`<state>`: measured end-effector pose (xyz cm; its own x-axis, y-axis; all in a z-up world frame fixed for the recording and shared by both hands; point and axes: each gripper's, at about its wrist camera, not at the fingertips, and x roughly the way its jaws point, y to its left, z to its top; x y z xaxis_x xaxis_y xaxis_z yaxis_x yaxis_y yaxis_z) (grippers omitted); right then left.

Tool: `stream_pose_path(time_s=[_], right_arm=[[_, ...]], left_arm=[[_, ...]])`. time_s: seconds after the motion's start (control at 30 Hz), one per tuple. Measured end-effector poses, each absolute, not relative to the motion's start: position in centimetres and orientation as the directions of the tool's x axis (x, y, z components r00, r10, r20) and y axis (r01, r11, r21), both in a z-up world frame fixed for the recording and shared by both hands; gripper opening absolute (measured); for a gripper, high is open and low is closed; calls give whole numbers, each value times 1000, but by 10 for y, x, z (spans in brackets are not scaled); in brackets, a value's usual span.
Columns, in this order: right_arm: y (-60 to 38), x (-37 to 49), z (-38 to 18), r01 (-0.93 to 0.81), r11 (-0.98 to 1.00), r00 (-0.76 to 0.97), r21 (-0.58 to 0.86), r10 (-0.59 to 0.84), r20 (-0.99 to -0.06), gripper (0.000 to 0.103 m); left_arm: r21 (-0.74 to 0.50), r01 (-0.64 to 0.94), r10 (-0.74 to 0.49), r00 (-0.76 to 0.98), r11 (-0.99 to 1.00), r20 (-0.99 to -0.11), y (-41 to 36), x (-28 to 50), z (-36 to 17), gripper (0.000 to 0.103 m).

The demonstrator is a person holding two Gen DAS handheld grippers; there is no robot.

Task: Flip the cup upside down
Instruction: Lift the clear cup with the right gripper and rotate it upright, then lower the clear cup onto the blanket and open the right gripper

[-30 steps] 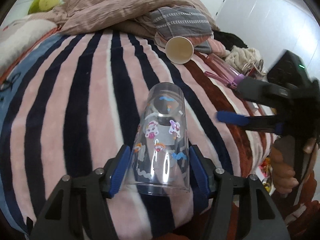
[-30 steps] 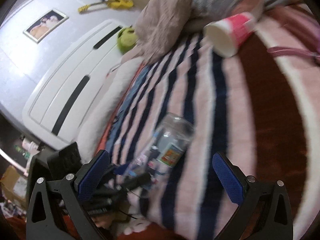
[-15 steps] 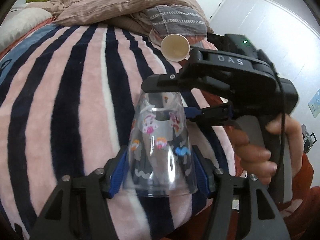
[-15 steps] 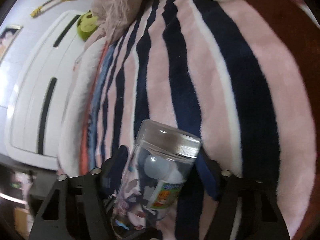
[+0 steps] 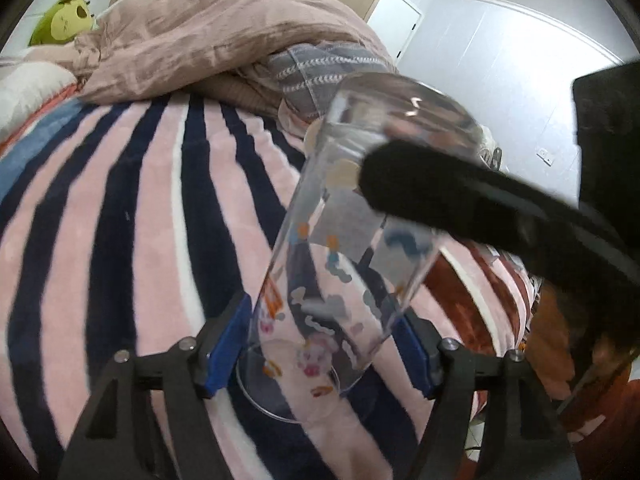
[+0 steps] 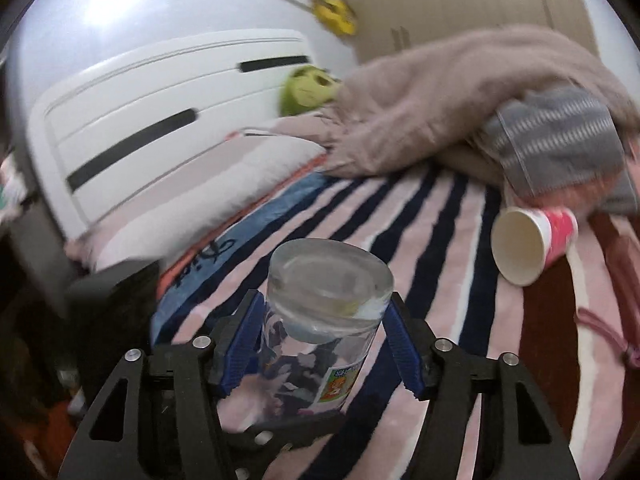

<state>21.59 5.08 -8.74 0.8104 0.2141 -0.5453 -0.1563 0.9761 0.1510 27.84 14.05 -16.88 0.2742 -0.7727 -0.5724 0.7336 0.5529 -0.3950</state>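
A clear cup (image 5: pixel 352 240) printed with small cartoon figures hangs tilted above the striped blanket (image 5: pixel 140 220) of a bed, caught between both tools. In the left wrist view its open rim points down and toward the camera, sitting between the blue pads (image 5: pixel 228 344) of the left gripper (image 5: pixel 324 348); the jaws stand spread, close beside the rim on each side, and whether they press it cannot be told. The thick clear base leans up and to the right, and a blurred black arm of the other tool crosses it from the right.

In the right wrist view the right gripper (image 6: pixel 326 336) has its jaws pinching the cup (image 6: pixel 324 320) just under the heavy base, one blue pad on either side of the wall, with the base uppermost and a coloured label low on the right of the wall.

Farther off on the blanket, to the right, a paper cup (image 6: pixel 532 244) with a red-and-pink outside lies on its side, mouth toward the camera. A rumpled beige duvet (image 5: pixel 208 40) and a grey patterned cloth (image 6: pixel 560 136) are heaped at the far end, with a green plush toy (image 6: pixel 308 88) beside the white headboard (image 6: pixel 160 104).
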Motion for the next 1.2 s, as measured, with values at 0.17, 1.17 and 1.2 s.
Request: stream_pose_path(time_s=[0.17,1.17,1.2], right_arm=[[85,181,-99,-239,970,839,-39,186,-511,56],[91,177,-98,-215,974,852,-76,149,-503,54],[93,177,-97,-211,970,859,-121,125,-497,54]], left_arm=[[-354,758,-776,302,547,-553,151,258,-171,68],[-314,790,-806,346,526,-479,149,260,-158,67],[-314,791,-808,347,525,-476,147,262,-158,67]])
